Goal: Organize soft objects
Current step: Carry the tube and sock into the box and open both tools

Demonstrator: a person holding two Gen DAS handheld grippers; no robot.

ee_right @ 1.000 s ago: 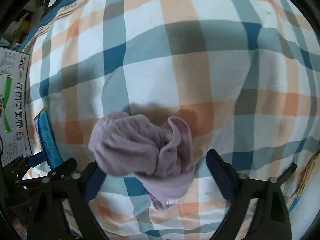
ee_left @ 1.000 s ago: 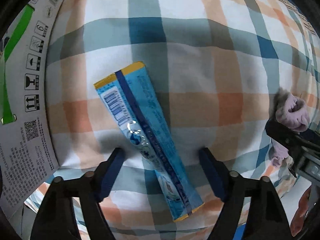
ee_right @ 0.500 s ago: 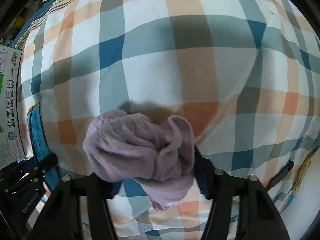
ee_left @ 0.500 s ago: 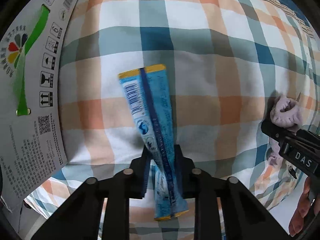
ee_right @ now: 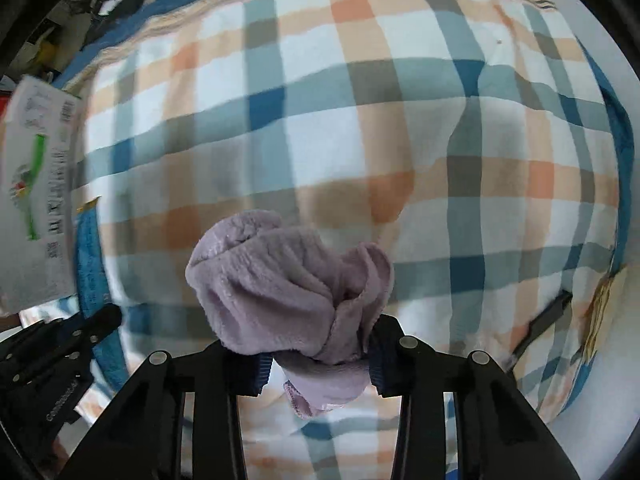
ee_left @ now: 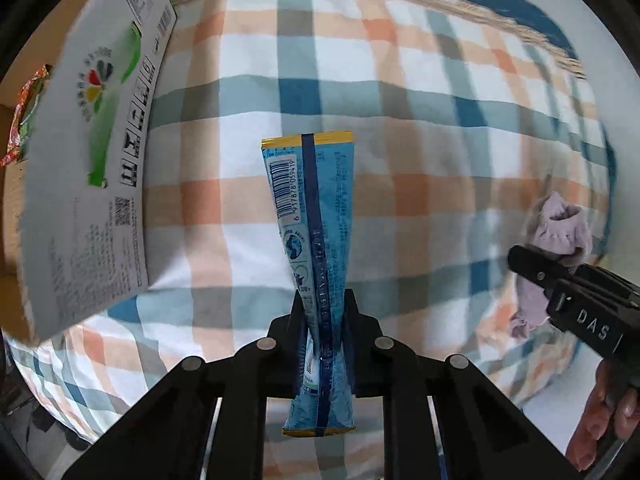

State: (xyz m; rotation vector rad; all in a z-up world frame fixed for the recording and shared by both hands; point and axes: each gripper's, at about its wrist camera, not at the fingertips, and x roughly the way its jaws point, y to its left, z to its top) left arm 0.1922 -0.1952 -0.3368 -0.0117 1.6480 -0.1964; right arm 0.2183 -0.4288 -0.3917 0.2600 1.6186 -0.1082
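Cardboard box (ee_left: 92,184): far left, likely the destination.
Left gripper (ee_left: 323,320): pinching the blue snack packet (ee_left: 316,240) near its lower end, clear of the checked cloth (ee_left: 420,152).
Right gripper (ee_right: 316,364): clamped on the bunched lilac fleece cloth (ee_right: 280,292), for carrying.

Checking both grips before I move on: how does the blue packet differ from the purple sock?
The blue packet is flat, long, glossy and printed; the purple sock is fuzzy, plain and bunched into a lump. The left gripper pinches the packet thin; the right gripper clamps the sock bulkier. Both are held over the plaid cloth.
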